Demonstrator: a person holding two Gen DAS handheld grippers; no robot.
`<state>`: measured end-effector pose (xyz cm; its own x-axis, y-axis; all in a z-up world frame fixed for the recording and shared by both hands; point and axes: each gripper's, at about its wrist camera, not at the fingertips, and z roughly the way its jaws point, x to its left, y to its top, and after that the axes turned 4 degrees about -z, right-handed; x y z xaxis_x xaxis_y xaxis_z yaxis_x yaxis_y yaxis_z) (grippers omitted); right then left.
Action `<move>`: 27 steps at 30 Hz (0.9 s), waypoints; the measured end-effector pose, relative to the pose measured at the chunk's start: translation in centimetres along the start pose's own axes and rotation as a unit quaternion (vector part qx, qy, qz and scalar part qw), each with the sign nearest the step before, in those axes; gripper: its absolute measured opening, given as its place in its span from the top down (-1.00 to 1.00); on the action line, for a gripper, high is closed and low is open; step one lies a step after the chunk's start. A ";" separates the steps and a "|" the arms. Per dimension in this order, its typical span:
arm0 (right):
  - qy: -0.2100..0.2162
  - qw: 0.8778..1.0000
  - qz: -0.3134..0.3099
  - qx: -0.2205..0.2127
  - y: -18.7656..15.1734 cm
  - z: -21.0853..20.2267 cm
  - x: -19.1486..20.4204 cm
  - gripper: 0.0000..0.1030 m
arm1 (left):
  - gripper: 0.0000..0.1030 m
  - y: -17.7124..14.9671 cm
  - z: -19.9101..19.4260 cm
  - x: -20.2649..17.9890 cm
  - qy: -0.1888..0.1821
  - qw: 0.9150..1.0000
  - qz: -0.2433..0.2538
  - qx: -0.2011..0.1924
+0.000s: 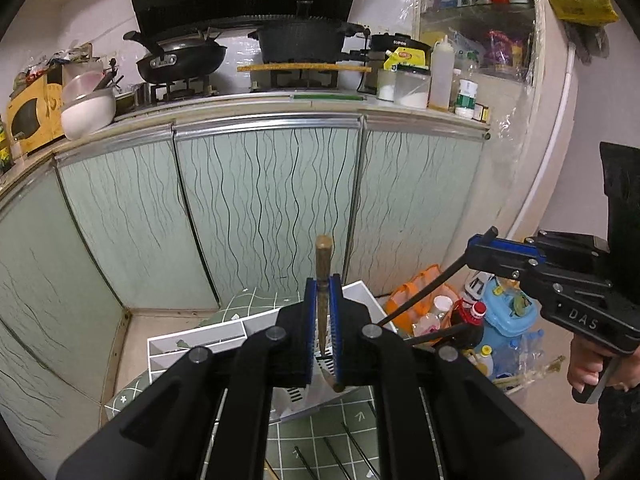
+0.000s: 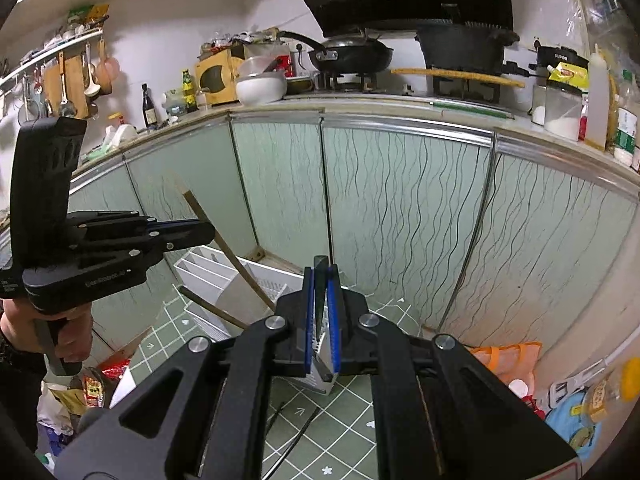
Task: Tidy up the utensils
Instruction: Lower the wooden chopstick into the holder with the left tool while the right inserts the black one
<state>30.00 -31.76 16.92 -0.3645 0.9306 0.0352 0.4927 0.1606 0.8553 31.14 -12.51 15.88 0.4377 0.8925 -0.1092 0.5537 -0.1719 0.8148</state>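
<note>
Your left gripper (image 1: 323,312) is clamped on a wooden chopstick (image 1: 323,264); the stick stands nearly upright between the blue pads (image 1: 310,320) and its top end rises above them. Your right gripper (image 2: 321,312) is clamped on a black chopstick (image 2: 320,280), held the same way, with its dark end protruding above the pads. In the left wrist view, the right gripper (image 1: 486,240) appears at the right edge, and the black stick (image 1: 424,292) slants down from its tip toward the left. In the right wrist view, the left gripper (image 2: 208,230) appears at the left edge, and the wooden stick (image 2: 228,248) slants through its tip. A hand (image 1: 588,364) grasps each tool by the handle.

The white organizer tray (image 2: 208,272) sits on the green tiled mat (image 2: 348,412), below and just beyond both grippers, in front of the cabinet doors (image 1: 264,200). More black chopsticks (image 1: 356,452) lie loose on the mat, near the tray's front edge. Bottles and bags (image 1: 492,320) crowd the floor to the right of the tray.
</note>
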 end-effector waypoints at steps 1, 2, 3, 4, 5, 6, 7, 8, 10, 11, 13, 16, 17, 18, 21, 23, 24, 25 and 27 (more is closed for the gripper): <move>0.002 1.000 0.003 0.001 -0.1 0.3 -0.1 0.88 | 0.85 -0.2 0.3 0.0 -0.002 1.000 0.000 0.002; 0.004 1.000 0.005 0.001 -0.3 0.5 -0.3 0.88 | 0.85 -0.4 0.6 0.1 -0.002 1.000 0.002 0.002; 0.005 1.000 0.006 0.001 -0.5 0.9 -0.4 0.88 | 0.85 -0.5 0.7 0.1 -0.002 1.000 0.004 0.001; 0.005 1.000 0.007 0.002 -0.6 1.1 -0.5 0.88 | 0.85 -0.8 1.0 0.2 -0.004 1.000 0.006 0.002; 0.007 1.000 0.009 0.002 -0.8 1.4 -0.5 0.88 | 0.85 -0.8 1.2 0.3 -0.006 1.000 0.005 0.003; 0.008 1.000 0.010 0.003 -0.9 1.5 -0.5 0.88 | 0.85 -0.9 1.4 0.3 -0.007 1.000 0.004 0.004; 0.009 1.000 0.010 0.003 -1.0 1.8 -0.5 0.88 | 0.85 -1.0 1.5 0.3 -0.007 1.000 0.005 0.004; 0.009 1.000 0.011 0.004 -1.0 1.9 -0.6 0.88 | 0.85 -1.1 1.7 0.3 -0.005 1.000 0.009 0.005; 0.013 1.000 0.011 0.005 -1.3 2.4 -0.6 0.88 | 0.85 -1.3 2.1 0.3 0.000 1.000 0.014 0.006; 0.013 1.000 0.010 0.004 -1.3 2.5 -0.5 0.88 | 0.85 -1.4 2.3 0.2 0.002 1.000 0.016 0.007; 0.012 1.000 0.011 0.009 -1.6 3.0 -0.4 0.88 | 0.85 -1.6 2.6 0.2 0.004 1.000 0.020 0.010; 0.012 1.000 0.012 0.013 -1.9 3.3 -0.5 0.88 | 0.85 -1.9 2.8 0.0 0.004 1.000 0.027 0.010; 0.013 1.000 0.011 0.013 -1.9 3.4 -0.6 0.88 | 0.85 -1.9 2.8 0.0 0.007 1.000 0.028 0.010; 0.013 1.000 0.009 0.012 -1.9 3.4 -0.6 0.88 | 0.85 -2.0 2.8 0.0 0.009 1.000 0.028 0.010; 0.014 1.000 0.005 0.013 -2.0 3.3 -0.5 0.88 | 0.83 -2.2 2.8 0.3 0.013 1.000 0.023 0.011; 0.013 1.000 0.005 0.010 -2.0 3.0 -0.6 0.88 | 0.79 -2.3 2.6 0.6 0.008 1.000 0.022 0.010; 0.014 1.000 0.005 0.010 -2.0 2.9 -0.6 0.86 | 0.61 -2.3 2.4 0.7 0.010 1.000 0.022 0.007; 0.015 1.000 0.005 0.011 -2.0 2.8 -0.6 0.85 | 0.43 -2.4 2.2 0.9 0.013 1.000 0.022 0.004; 0.014 1.000 0.007 0.010 -2.0 2.6 -0.7 0.36 | -0.74 -2.4 1.4 1.1 0.014 1.000 0.025 -0.010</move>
<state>31.30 -31.92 13.84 -0.3795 0.9231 0.0626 0.5139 0.1540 0.8439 31.31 -11.72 13.02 0.4441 0.8944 -0.0525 0.5168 -0.2079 0.8305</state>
